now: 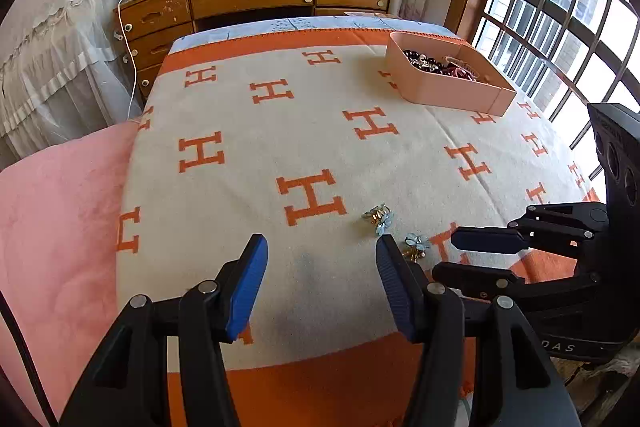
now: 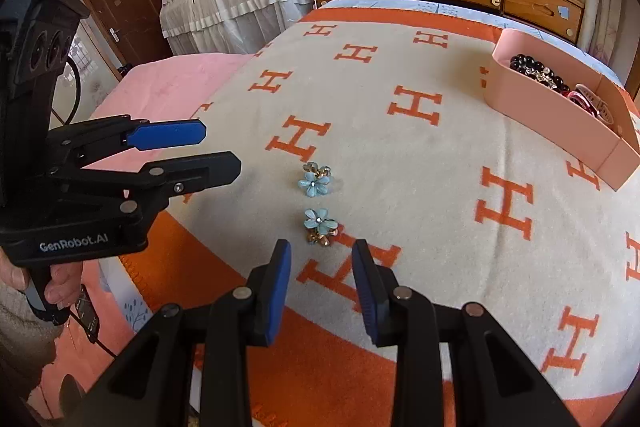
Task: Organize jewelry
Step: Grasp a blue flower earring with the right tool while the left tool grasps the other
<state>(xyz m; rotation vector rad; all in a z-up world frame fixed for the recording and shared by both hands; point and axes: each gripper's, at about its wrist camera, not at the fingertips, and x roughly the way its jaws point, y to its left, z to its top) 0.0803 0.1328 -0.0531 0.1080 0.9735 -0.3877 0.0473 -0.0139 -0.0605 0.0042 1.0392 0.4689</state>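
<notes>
Two blue flower earrings lying on the blanket [image 2: 400, 163] near its front edge: near earring [image 2: 319, 225] just ahead of the right gripper [image 2: 321, 289], far earring [image 2: 315, 179] a little beyond it, the two apart and not touching. Pink tray [image 2: 560, 123] well apart toward the far right, already holding dark bead bracelets [image 2: 536, 69] and other pieces too small to identify. Right gripper fingers parted moderately, holding nothing, aimed at the near earring. Left gripper [image 1: 322, 287] opened wide, empty, hovering over bare blanket with the earrings off to its right; near earring partly hidden behind its right finger in the left wrist view. Likely step: pick-up of the near earring for transfer to the tray. Risks: small, irregular petals slipping from flat pads on closure; pads snagging the soft blanket pile and lifting fabric with the earring; the far earring nudged during approach; collision between the two grippers given close spacing. Legible writing: "GenRobot.AI" on the left gripper body in the right wrist view; "DAS" partly readable on the right gripper body in the left wrist view; repeated orange "H" motif across the blanket.
</notes>
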